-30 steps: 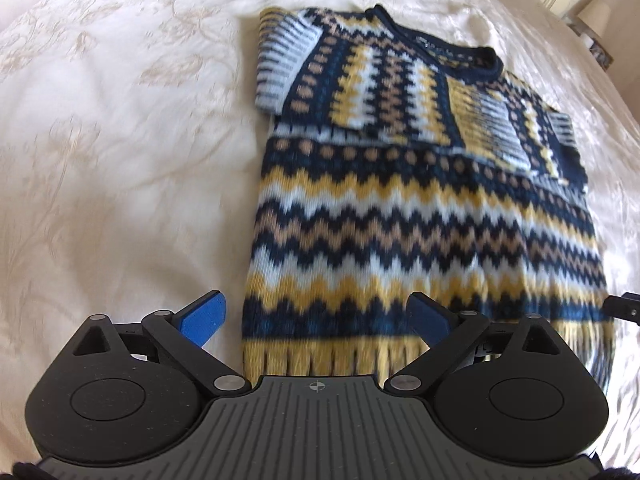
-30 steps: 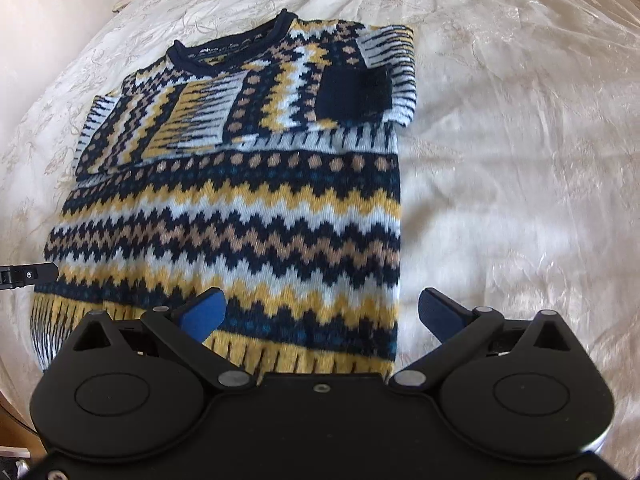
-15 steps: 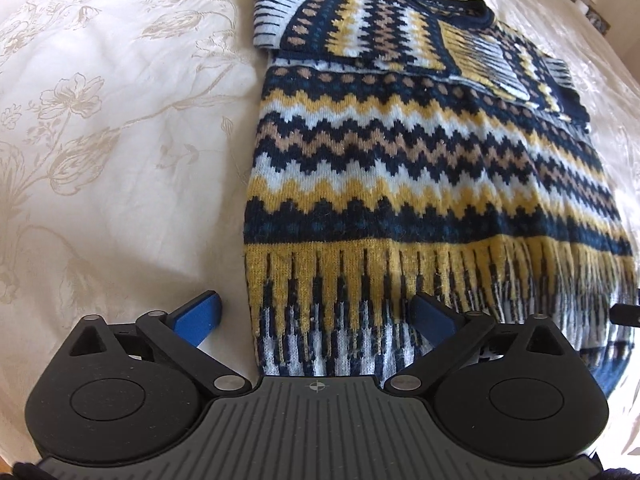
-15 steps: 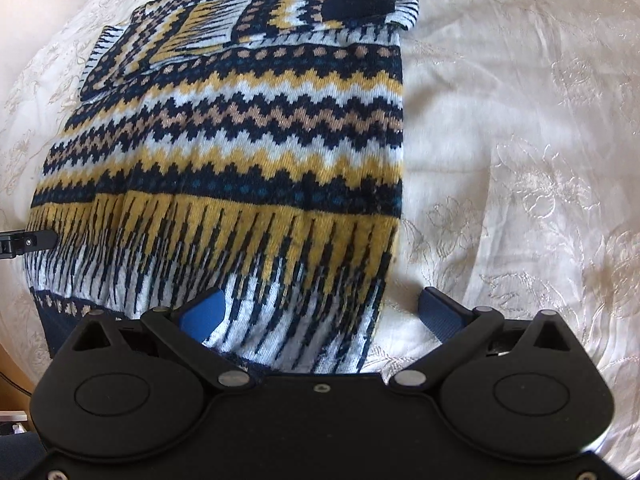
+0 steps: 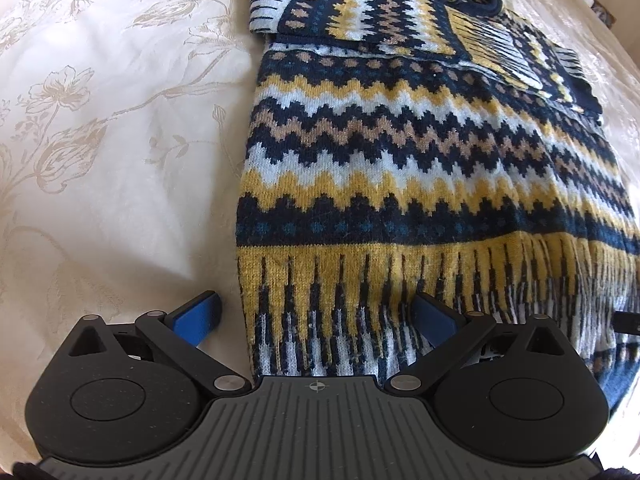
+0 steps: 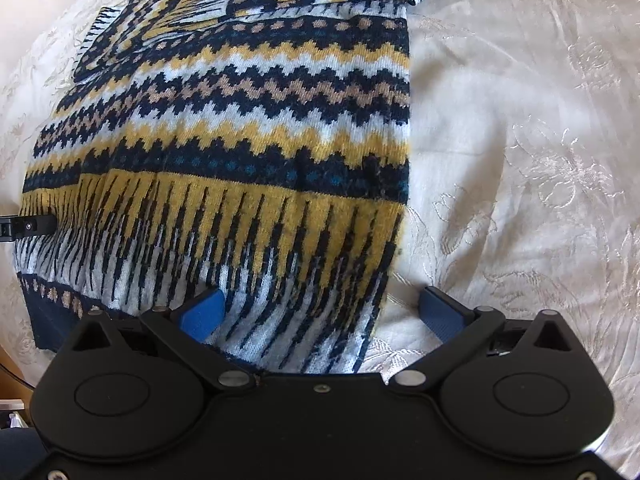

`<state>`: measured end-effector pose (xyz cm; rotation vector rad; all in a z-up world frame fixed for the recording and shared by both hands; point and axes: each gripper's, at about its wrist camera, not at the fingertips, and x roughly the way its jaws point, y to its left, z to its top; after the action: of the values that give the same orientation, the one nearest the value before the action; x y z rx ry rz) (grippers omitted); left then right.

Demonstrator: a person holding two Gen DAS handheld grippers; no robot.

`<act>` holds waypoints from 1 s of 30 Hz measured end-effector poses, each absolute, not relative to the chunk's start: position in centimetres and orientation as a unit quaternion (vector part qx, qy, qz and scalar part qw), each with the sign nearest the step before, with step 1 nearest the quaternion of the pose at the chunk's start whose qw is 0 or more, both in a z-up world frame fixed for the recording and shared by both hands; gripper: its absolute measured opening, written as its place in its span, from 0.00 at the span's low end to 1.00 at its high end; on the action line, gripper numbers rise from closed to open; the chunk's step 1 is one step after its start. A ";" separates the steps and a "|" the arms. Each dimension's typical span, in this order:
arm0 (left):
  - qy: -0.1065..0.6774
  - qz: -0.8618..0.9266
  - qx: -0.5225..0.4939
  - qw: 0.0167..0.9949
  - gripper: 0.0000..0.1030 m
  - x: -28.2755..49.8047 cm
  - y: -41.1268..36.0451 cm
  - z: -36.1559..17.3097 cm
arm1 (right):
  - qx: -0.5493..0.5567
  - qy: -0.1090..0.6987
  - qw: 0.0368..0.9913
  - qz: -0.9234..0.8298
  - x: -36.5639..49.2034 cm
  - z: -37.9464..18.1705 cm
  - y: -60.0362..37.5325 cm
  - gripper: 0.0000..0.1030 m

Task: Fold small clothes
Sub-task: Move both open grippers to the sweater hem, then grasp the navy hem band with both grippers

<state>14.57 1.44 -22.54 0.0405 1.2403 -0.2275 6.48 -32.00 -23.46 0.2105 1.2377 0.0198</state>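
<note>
Two tongs have come down close to the bottom hem of the sweater (image 5: 420, 168) within the last second; before, they looked at the whole garment from higher up, and now the hem fills the lower part of both views. The sweater lies flat on the bed (image 5: 120, 140), on a cream bedspread with a woven flower pattern, and its sleeves are already folded in across the chest.

The left tongs (image 5: 316, 316) are spread wide and stand across the left corner of the hem: one blue pad is over the bedspread just beside the knit, the other over the knit. The right tongs (image 6: 326, 314) are spread in the same way at the right corner (one pad over the white and navy ribbing, the other over bare bedspread). Neither pair pinches anything yet.

This change probably means that the sleeve step is finished and the next step is to grip both hem corners and bring the bottom half up toward the collar. The knit looks thick and soft, so each grip should take both layers, otherwise only the top one may lift.
</note>
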 end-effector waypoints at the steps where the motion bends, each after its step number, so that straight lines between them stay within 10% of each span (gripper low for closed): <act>1: 0.579 -0.105 0.019 0.808 1.00 14.6 1.4 -22.6 | 0.098 0.579 0.810 0.010 6.5 -23.5 -32.1 1.00; 30: 0.554 -0.086 0.024 0.828 1.00 14.5 0.5 -23.2 | 0.077 0.513 0.854 0.036 3.2 -23.6 -32.5 1.00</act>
<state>14.51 0.49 -23.21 0.0515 1.1756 -0.1830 3.17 -32.53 -23.60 0.1616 1.0798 0.0757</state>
